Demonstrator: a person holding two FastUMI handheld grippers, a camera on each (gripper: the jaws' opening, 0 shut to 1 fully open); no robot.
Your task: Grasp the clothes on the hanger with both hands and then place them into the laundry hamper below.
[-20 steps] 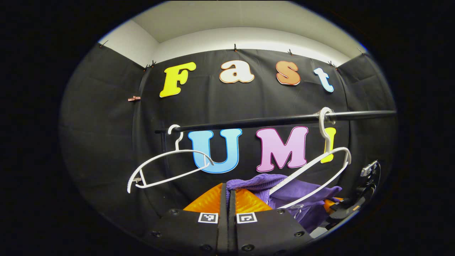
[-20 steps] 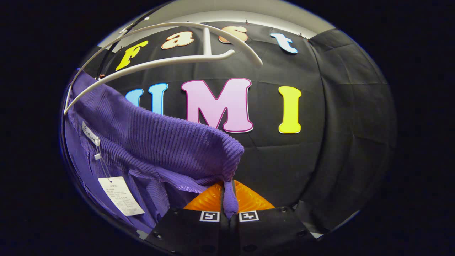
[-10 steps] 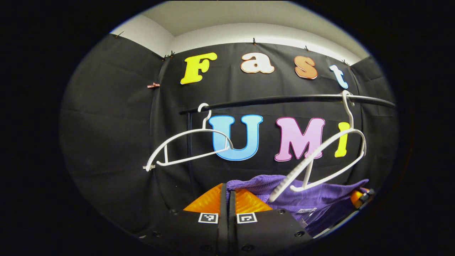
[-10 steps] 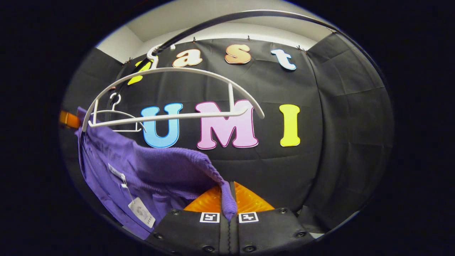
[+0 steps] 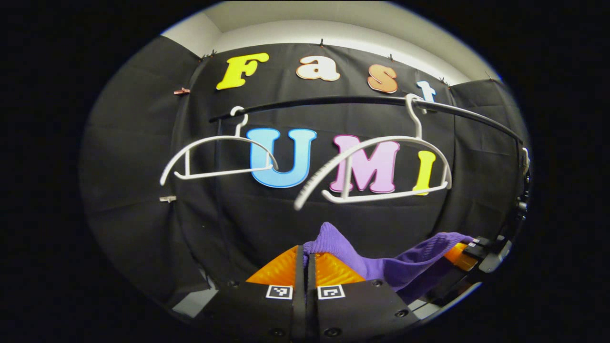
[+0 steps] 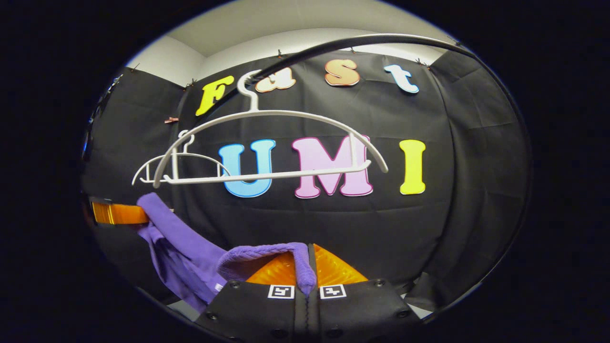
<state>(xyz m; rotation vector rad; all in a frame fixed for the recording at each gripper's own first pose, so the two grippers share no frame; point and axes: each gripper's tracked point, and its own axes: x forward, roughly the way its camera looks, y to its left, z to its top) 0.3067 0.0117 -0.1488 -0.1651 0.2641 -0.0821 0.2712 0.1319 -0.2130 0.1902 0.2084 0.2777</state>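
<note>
Left gripper bottom centre, fingers clamped on the purple garment, which sags toward lower right. Right gripper likewise pinches the cloth's knit edge. Nearer white hanger hangs bare on the rail, mid-frame.

Purple garment: lower part cut off at 5 o'clock of the left gripper view; its full shape cannot be told.
Purple garment hem: runs out of the right gripper view at 7 o'clock.
Right gripper: partly cut off at 4 o'clock of the left gripper view.
Rail: right end lost at 3 o'clock.
</note>
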